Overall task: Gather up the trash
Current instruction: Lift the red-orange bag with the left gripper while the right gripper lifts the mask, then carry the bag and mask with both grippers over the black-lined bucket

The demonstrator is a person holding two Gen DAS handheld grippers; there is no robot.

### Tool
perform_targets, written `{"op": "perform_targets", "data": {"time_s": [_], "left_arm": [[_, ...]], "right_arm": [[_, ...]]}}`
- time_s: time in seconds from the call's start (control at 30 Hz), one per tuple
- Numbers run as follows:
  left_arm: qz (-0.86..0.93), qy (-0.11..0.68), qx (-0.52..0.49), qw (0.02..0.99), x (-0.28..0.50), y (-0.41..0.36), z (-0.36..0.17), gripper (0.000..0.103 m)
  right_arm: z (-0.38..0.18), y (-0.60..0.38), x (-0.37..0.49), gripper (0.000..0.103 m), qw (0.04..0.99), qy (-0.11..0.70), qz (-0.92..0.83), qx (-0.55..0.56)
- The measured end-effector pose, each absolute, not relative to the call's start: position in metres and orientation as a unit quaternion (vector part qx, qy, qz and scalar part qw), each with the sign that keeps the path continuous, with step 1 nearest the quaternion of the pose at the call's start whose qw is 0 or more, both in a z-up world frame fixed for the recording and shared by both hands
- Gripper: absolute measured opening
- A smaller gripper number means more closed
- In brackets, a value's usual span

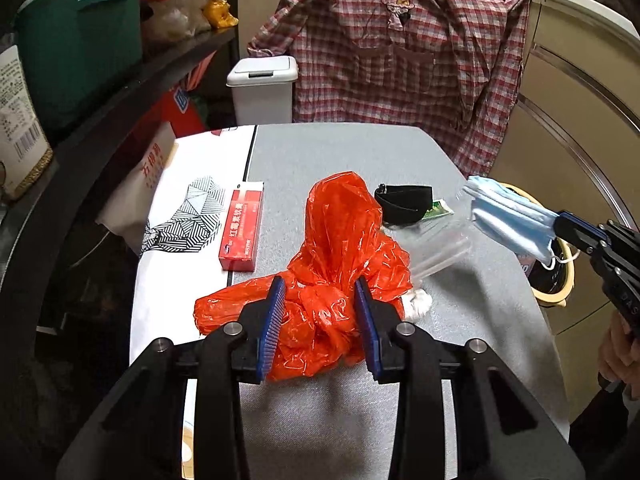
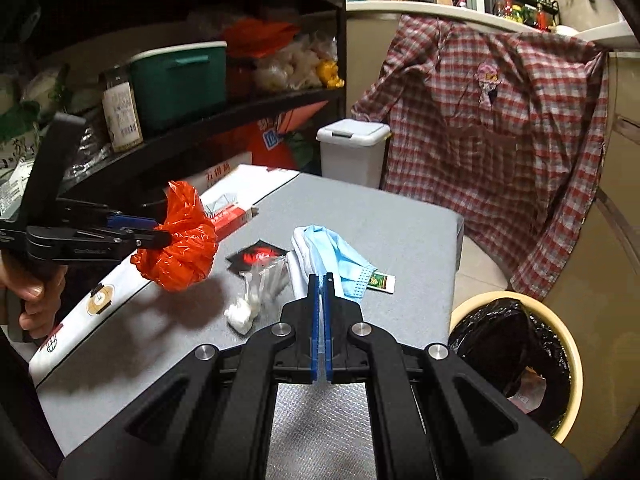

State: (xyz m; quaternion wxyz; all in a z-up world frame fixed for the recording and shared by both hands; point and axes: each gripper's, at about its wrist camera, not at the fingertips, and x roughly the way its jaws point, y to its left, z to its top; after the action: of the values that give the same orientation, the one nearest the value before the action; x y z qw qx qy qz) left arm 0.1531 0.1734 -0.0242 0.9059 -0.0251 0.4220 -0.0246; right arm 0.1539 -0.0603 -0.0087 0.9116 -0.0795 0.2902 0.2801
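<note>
My left gripper (image 1: 320, 288) is shut on a crumpled orange plastic bag (image 1: 344, 248) and holds it above the grey table (image 1: 340, 148); the bag also shows in the right wrist view (image 2: 180, 240). My right gripper (image 2: 321, 280) is shut on a blue face mask (image 2: 340, 256), which also shows in the left wrist view (image 1: 508, 216), beside the table's right edge. A yellow bin with a black liner (image 2: 520, 352) stands on the floor at the right. On the table lie a clear wrapper (image 2: 268, 276), a white wad (image 2: 240, 316), a black-red packet (image 2: 256, 258) and a green sachet (image 2: 380, 280).
A red box (image 1: 242, 226) lies on the table's left part beside a patterned white sheet (image 1: 192, 208). A white lidded bin (image 1: 262, 88) stands behind the table. A plaid shirt (image 1: 400, 52) hangs at the back. Dark shelves (image 2: 200, 120) with containers line the left.
</note>
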Motion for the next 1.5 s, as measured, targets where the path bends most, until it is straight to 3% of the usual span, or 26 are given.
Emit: {"op": "perform_targets", "data": {"time_s": [0.5,0.67,1.5], "left_arm": [[-0.022,0.406,-0.022,0.913,0.151,0.167,-0.015,0.035],[-0.019,0.402,-0.028,0.915,0.150,0.169,-0.011,0.035],[-0.021,0.352,-0.019,0.936,0.134,0.130,0.018,0.035]], "right_arm": [[0.010,-0.066,0.135,0.002,0.904,0.261,0.337,-0.038],[-0.001,-0.062,0.143,0.002,0.906,0.286,0.306,-0.057],[0.023,-0.108,0.129,0.002,0.937,0.245,0.247,-0.032]]}}
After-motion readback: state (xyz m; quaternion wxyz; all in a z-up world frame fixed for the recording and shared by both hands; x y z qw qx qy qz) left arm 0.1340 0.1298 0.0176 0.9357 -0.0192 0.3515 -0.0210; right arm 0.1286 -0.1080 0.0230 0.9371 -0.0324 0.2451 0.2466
